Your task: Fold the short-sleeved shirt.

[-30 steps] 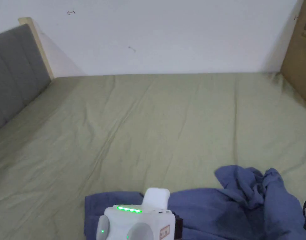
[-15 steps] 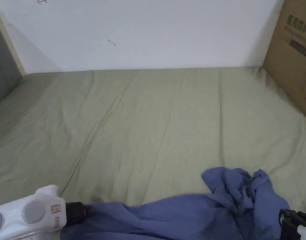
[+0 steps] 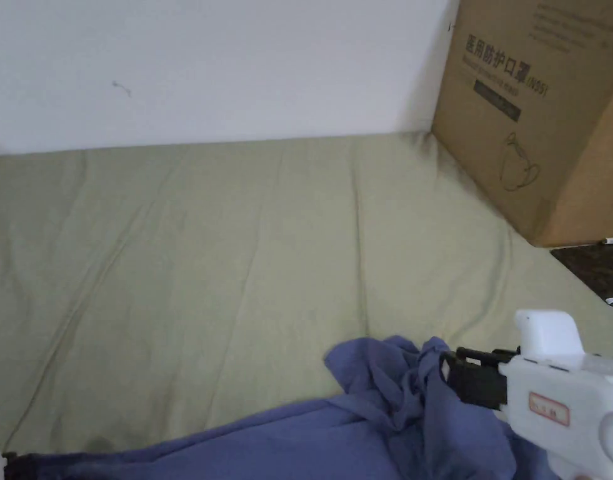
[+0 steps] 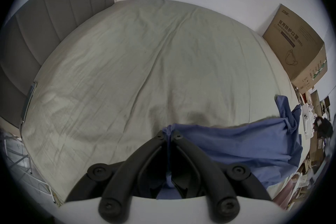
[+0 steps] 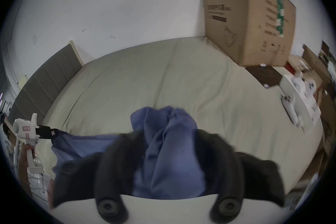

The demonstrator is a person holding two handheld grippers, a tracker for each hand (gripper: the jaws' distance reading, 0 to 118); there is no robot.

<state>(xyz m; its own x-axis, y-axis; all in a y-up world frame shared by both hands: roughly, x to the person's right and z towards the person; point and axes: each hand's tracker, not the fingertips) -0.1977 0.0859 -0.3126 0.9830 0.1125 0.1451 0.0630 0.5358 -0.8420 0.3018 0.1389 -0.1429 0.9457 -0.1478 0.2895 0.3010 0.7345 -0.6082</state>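
Note:
A blue short-sleeved shirt (image 3: pixel 361 437) lies along the near edge of a green bed sheet (image 3: pixel 236 250), with a crumpled bunch at its right end. My left gripper (image 4: pixel 169 132) is shut on a pinched corner of the shirt (image 4: pixel 236 142) and holds it out to the left, at the bottom left corner (image 3: pixel 8 462) of the head view. The fabric runs fairly taut from there (image 5: pixel 52 132) towards the right. My right gripper (image 3: pixel 448 372) is at the bunch. Its jaws (image 5: pixel 168 134) are blurred and stand apart, with shirt fabric (image 5: pixel 169 155) between them.
A big cardboard box (image 3: pixel 536 125) stands on the bed's far right corner against the white wall. A dark flat item (image 3: pixel 595 269) lies beside it. A grey headboard (image 4: pixel 54 28) closes off the left side. White devices (image 5: pixel 291 106) lie off the bed's right edge.
The head camera has swung to the right. The left gripper went left, drawing the shirt's edge out. The right gripper came up from the lower right to the crumpled bunch.

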